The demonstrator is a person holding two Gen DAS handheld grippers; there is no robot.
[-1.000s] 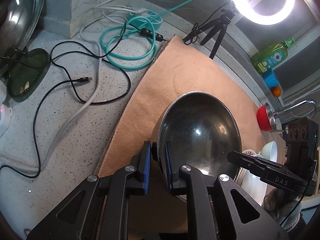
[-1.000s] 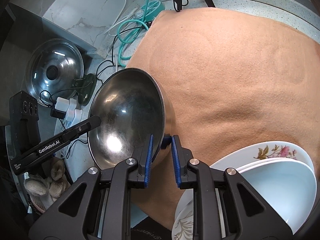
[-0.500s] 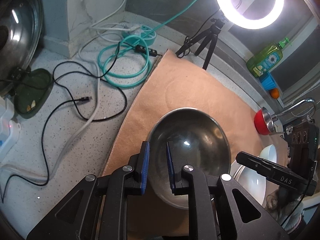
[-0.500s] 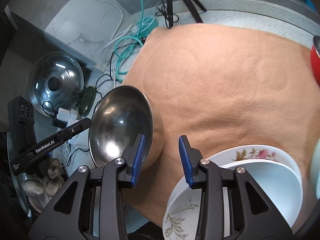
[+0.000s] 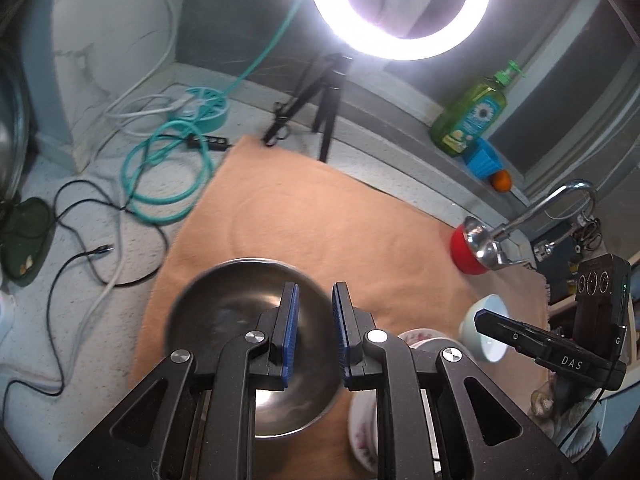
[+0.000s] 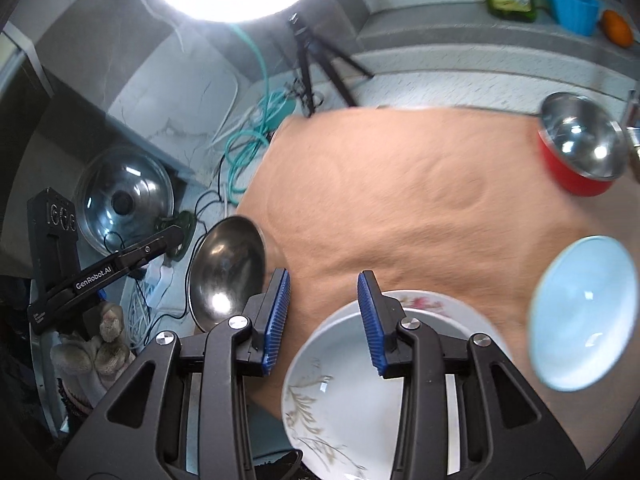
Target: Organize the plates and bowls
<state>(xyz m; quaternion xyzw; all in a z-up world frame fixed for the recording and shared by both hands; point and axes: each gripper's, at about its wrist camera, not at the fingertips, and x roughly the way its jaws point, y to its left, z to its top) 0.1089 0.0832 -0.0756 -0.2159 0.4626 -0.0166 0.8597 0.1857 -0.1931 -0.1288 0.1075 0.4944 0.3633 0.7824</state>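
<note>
A steel bowl point(image 5: 224, 312) rests on the tan mat point(image 5: 320, 216) near its front left corner; it also shows in the right wrist view point(image 6: 226, 272). My left gripper point(image 5: 314, 334) is open and empty above the bowl's right side. My right gripper point(image 6: 324, 320) is open and empty, above the mat between the steel bowl and a stack of white floral plates point(image 6: 352, 392). A pale blue bowl point(image 6: 584, 312) lies right of the plates. A red bowl with a steel inside point(image 6: 580, 144) stands at the mat's far right.
Cables point(image 5: 160, 176) and a teal power strip point(image 5: 208, 108) lie on the counter left of the mat. A ring light on a tripod point(image 5: 328, 92) stands behind it. A glass lid point(image 6: 124, 196) leans at the left. A soap bottle point(image 5: 472, 116) and a tap point(image 5: 552, 204) are at the right.
Both grippers let go of the steel bowl's rim, opened and lifted back. The bowl now sits on the mat. The blue bowl and the red bowl came into view.
</note>
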